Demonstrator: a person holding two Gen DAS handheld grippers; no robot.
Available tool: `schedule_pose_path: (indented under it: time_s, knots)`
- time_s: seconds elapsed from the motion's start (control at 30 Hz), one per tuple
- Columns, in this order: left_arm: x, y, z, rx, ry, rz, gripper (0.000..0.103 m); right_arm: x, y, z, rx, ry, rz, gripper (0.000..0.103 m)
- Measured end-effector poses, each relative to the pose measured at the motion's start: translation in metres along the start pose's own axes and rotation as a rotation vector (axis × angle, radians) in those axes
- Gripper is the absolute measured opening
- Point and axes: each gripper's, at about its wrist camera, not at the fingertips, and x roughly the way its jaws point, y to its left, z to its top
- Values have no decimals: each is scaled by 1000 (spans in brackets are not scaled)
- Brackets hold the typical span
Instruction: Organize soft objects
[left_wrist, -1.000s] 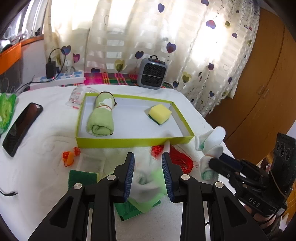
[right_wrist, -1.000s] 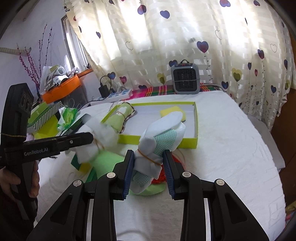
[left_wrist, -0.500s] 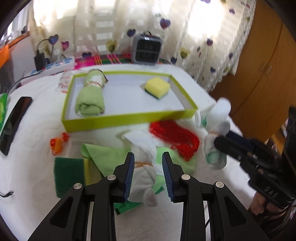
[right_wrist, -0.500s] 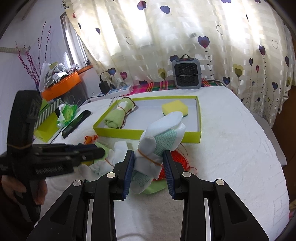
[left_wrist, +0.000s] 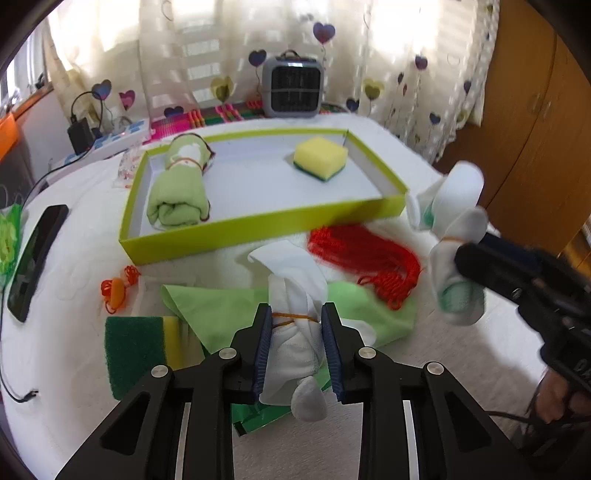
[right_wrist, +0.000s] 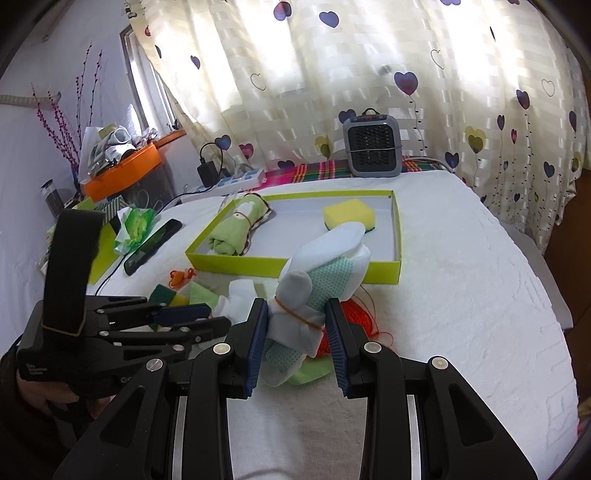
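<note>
The left gripper (left_wrist: 296, 345) pinches a white sock bundle (left_wrist: 295, 314) tied with an orange rubber band; its jaws have just been closing, and the blue pads (left_wrist: 263, 347) now press the bundle's sides. The bundle lies on a light green cloth (left_wrist: 221, 314) spread over the white bedcover (left_wrist: 55, 350). At about 9 o'clock from the left gripper sits a green-and-yellow scouring sponge (left_wrist: 140, 354), and at 2 o'clock a heap of red string (left_wrist: 369, 258).

The right gripper (right_wrist: 297, 345) clamps a second bundle, a white and mint-green sock roll (right_wrist: 317, 280) bound with a rubber band, its pads tight on both sides and the bundle raised off the bedcover. In the left wrist view this roll (left_wrist: 454, 251) shows at 3 o'clock, just beyond the tray's near right corner.

At 12 o'clock from both grippers lies the lime-green tray (left_wrist: 258, 229). Inside it, a rolled green towel (left_wrist: 177, 195) rests at the left end and a yellow sponge (left_wrist: 319, 158) toward the far right. A small orange object (left_wrist: 116, 290) lies on the bedcover at 10 o'clock from the left gripper, a black phone (left_wrist: 37, 258) farther left. Beyond the tray a grey heater (left_wrist: 293, 88) stands against the heart-print curtain (right_wrist: 332, 74).
</note>
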Motion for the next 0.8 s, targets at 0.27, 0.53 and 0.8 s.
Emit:
schedule_pose_path:
  time_s: [0.27, 0.53, 0.8]
  knots:
    - [-39, 11, 15, -66, -127, -71, 25, -3, 1, 4, -5, -13, -1, 33]
    - [-60, 25, 31, -112, -198, -62, 25, -5, 4, 10, -26, -24, -6, 33]
    - [-51, 42, 54, -129, -190, -60, 25, -2, 9, 36, -67, -40, 17, 33]
